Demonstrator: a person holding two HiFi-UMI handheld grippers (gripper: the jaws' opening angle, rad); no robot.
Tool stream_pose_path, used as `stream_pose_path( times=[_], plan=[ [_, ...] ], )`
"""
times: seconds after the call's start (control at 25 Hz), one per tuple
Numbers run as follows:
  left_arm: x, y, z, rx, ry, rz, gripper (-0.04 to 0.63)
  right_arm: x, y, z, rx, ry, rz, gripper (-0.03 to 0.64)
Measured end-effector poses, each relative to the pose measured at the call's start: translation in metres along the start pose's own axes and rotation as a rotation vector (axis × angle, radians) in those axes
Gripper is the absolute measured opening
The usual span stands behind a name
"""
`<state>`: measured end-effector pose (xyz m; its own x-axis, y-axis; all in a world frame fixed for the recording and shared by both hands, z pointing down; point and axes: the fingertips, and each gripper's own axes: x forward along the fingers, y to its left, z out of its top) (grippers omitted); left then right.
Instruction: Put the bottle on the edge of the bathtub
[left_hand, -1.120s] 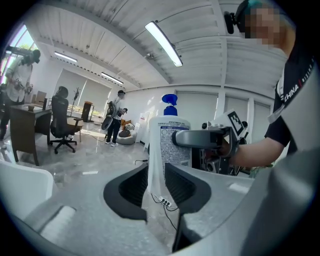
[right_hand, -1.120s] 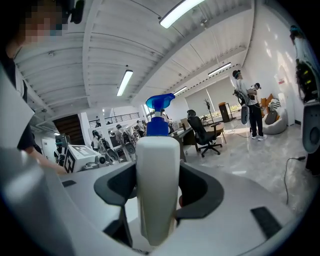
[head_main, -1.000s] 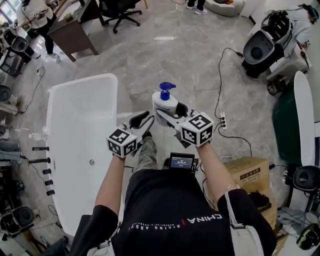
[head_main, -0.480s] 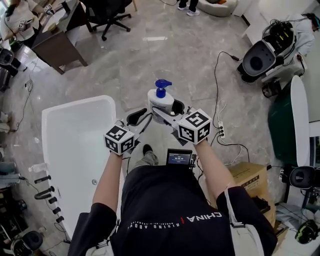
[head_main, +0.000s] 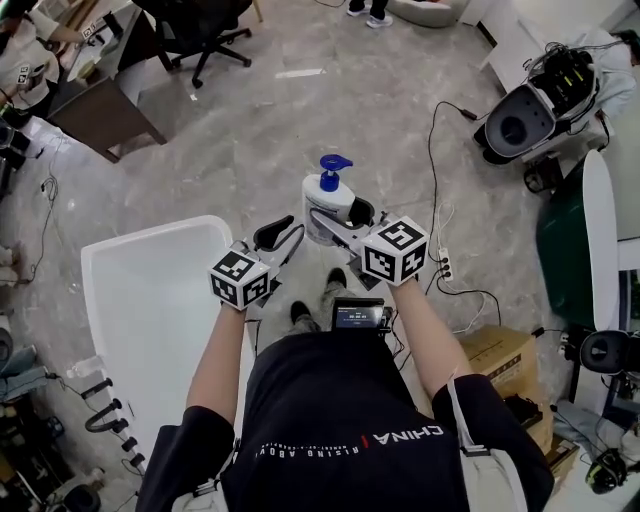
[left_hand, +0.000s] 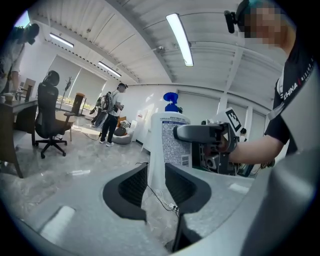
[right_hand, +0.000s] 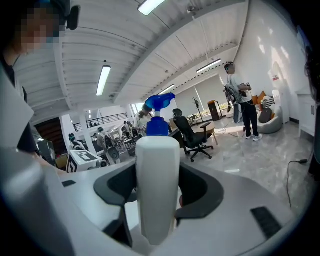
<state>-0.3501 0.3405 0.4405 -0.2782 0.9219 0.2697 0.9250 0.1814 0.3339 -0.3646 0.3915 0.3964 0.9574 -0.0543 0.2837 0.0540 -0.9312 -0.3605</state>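
Sliding lower since before: bathtub (head_main: 160, 330); bottle (head_main: 328, 197) clamped in right gripper (head_main: 338, 218).

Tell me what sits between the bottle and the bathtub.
In the head view, the empty left gripper hangs between the bottle and the bathtub, over bare floor.
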Motion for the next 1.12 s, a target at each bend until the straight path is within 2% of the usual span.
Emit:
stream_pose_path(
  times=[0.24, 0.56, 0.8, 0.92, 1.12],
  plan=[
    [0.036, 0.047, 0.019, -0.004, -0.007, 0.041, 0.103, 0.045, -0.038, 0.021, -0.044, 0.025, 0.068, 0.264],
    [0.094, 0.126, 0.08, 0.005, -0.029, 0.147, 0.103, 0.104, -0.127, 0.089, -0.102, 0.017, 0.108, 0.264],
    [0.111, 0.176, 0.105, -0.007, -0.058, 0.248, 0.103, 0.134, -0.176, 0.114, -0.094, 0.032, 0.153, 0.264],
    [0.107, 0.198, 0.117, -0.03, -0.099, 0.316, 0.103, 0.154, -0.188, 0.123, -0.09, 0.044, 0.193, 0.264],
    [0.08, 0.236, 0.12, -0.076, -0.143, 0.415, 0.103, 0.203, -0.171, 0.128, -0.112, 0.078, 0.284, 0.264]
  ],
)
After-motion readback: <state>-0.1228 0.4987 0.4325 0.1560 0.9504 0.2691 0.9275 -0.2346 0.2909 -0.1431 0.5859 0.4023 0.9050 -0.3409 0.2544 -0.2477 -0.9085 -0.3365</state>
